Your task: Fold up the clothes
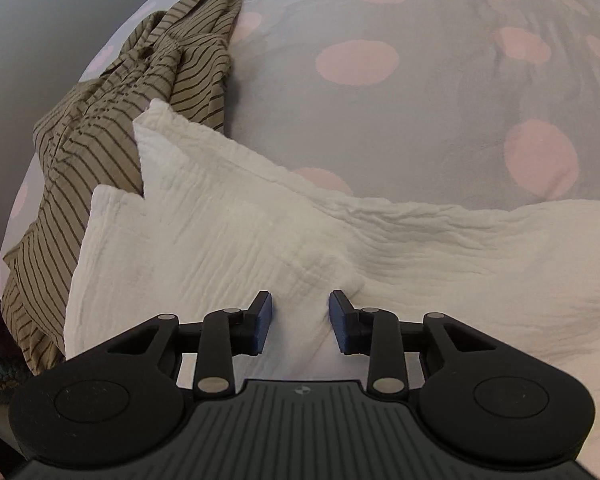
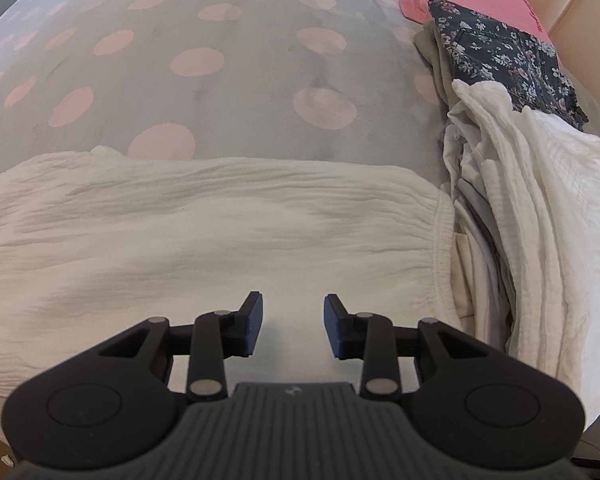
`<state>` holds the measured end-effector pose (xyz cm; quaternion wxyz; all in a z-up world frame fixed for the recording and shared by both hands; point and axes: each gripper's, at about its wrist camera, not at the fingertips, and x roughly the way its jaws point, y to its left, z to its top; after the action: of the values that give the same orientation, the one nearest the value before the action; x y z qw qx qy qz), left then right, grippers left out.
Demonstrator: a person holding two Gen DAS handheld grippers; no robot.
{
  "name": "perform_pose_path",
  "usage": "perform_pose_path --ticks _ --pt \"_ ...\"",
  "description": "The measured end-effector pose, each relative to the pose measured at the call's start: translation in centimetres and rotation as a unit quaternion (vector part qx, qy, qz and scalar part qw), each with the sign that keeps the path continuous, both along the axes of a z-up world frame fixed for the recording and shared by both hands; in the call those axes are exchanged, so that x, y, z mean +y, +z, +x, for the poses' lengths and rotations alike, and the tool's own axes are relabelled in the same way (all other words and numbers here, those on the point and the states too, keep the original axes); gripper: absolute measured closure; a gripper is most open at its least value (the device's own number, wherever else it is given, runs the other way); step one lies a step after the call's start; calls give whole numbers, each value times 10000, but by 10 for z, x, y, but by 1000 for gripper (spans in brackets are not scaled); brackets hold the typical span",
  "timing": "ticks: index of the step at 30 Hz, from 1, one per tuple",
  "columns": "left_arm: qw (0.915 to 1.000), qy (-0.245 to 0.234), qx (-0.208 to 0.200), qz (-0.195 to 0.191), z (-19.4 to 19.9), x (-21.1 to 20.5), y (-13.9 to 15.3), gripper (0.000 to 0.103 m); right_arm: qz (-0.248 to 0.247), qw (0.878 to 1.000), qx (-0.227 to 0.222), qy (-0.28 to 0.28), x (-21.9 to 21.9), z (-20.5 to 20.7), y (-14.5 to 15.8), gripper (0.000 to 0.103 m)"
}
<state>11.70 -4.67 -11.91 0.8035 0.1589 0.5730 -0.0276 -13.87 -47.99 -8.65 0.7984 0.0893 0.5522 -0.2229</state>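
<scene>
My left gripper (image 1: 300,322) stood open directly over the white crinkled garment (image 1: 228,240), a raised fold lying between its parted pads. My right gripper (image 2: 293,326), likewise open and empty, hovered above the same garment near its elastic waistband (image 2: 444,240), spread across the polka-dot bedspread (image 2: 240,80).

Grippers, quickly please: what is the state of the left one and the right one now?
Left gripper: open, holding nothing, jaws over the white garment.
Right gripper: open, holding nothing, above the same white garment.
</scene>
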Motion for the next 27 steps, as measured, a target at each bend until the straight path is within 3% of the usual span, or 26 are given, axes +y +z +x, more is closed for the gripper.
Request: perform_pose_path --ticks 2,4,9,14,15,17,22,27 --pt "9996 260 -12 -127 2 8 6 99 -48 10000 -5 -12 0 -2 1 66" --pt "9977 555 -75 -376 2 20 18 103 -55 10000 -15 -33 -1 -3 2 67" --pt "9889 1056 -467 -935 -9 53 61 103 -59 10000 -43 -47 0 -5 5 67" --pt "9869 871 -623 -1209 -16 53 71 103 -54 9999 -114 88 7 -5 10 66" --pt "9882 791 -583 -1175 -15 48 67 101 -66 9998 -130 112 8 -5 11 66" --pt "9906 630 -505 -1107 -14 37 58 84 -95 9998 -153 128 10 -6 13 66" --pt "9958 243 -414 -775 -9 15 36 74 -92 9999 -125 72 8 -7 12 66" --pt "9982 -243 -479 -276 -8 -4 15 73 -57 10000 24 27 2 -5 5 66"
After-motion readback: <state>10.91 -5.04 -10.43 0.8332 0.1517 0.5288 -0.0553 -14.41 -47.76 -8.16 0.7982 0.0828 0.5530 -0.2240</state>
